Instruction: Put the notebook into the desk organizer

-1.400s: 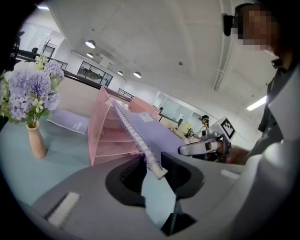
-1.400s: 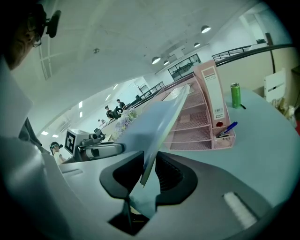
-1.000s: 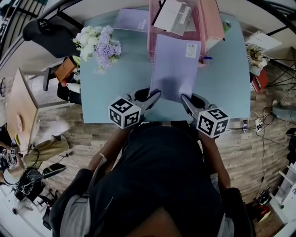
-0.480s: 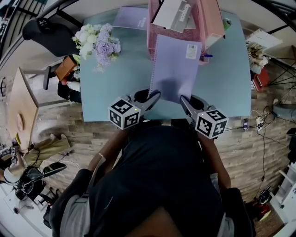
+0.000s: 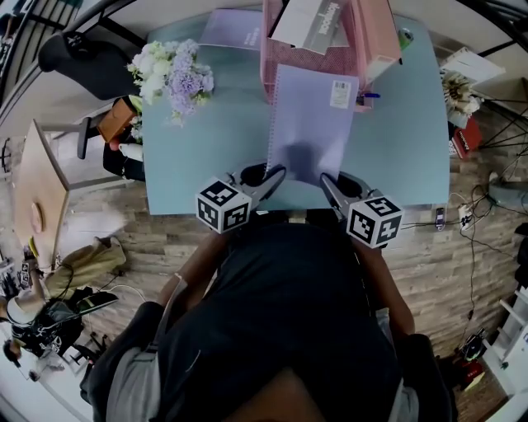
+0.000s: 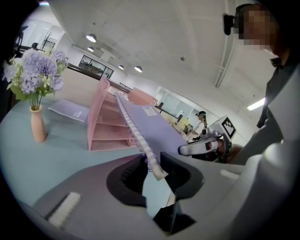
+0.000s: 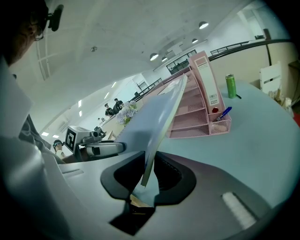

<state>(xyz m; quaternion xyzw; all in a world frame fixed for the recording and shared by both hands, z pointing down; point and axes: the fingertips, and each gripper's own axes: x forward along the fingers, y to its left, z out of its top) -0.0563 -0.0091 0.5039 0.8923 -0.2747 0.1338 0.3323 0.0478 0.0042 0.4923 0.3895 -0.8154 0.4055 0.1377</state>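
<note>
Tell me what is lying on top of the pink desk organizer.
A white printed book lies tilted on top of the desk organizer. The raised notebook covers the organizer's front in the head view, hiding its shelves there.

Pale blue surface, purple-and-white flowers in a pink vase at its left, lilac booklet flat at far edge, green can far right
</note>
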